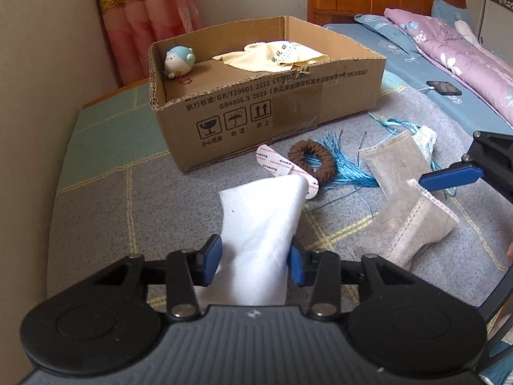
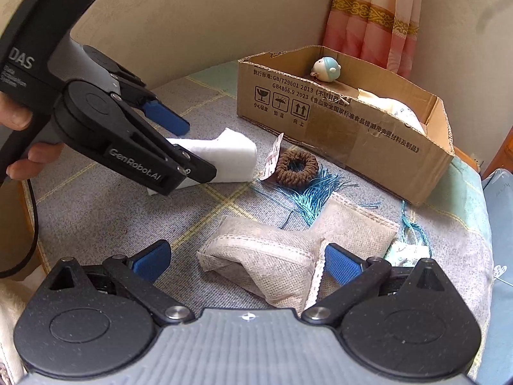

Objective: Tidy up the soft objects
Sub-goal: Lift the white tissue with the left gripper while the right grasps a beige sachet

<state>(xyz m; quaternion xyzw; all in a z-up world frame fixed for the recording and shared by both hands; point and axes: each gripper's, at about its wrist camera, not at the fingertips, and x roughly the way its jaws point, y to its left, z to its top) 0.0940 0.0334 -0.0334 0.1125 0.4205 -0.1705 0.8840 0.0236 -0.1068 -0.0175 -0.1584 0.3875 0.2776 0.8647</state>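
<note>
My left gripper (image 1: pixel 255 258) is shut on a white soft pad (image 1: pixel 261 224) and holds it over the grey blanket; the pad also shows in the right wrist view (image 2: pixel 224 157), with the left gripper (image 2: pixel 179 147) around its near end. My right gripper (image 2: pixel 245 261) is open, its blue pads on either side of a grey fabric sachet (image 2: pixel 266 263). It shows at the right edge of the left wrist view (image 1: pixel 449 176), over that sachet (image 1: pixel 413 224). A second sachet (image 1: pixel 397 163) lies behind. The open cardboard box (image 1: pixel 288 109) holds a small blue-and-white plush (image 1: pixel 179 62) and a yellow cloth (image 1: pixel 272 57).
A brown hair scrunchie (image 1: pixel 312 163), a pink-printed white strip (image 1: pixel 282 166) and a blue tassel (image 1: pixel 346 173) lie on the blanket in front of the box. A phone (image 1: pixel 444 87) and a purple quilt (image 1: pixel 465 57) lie on the bed at right. A wall and curtain stand behind.
</note>
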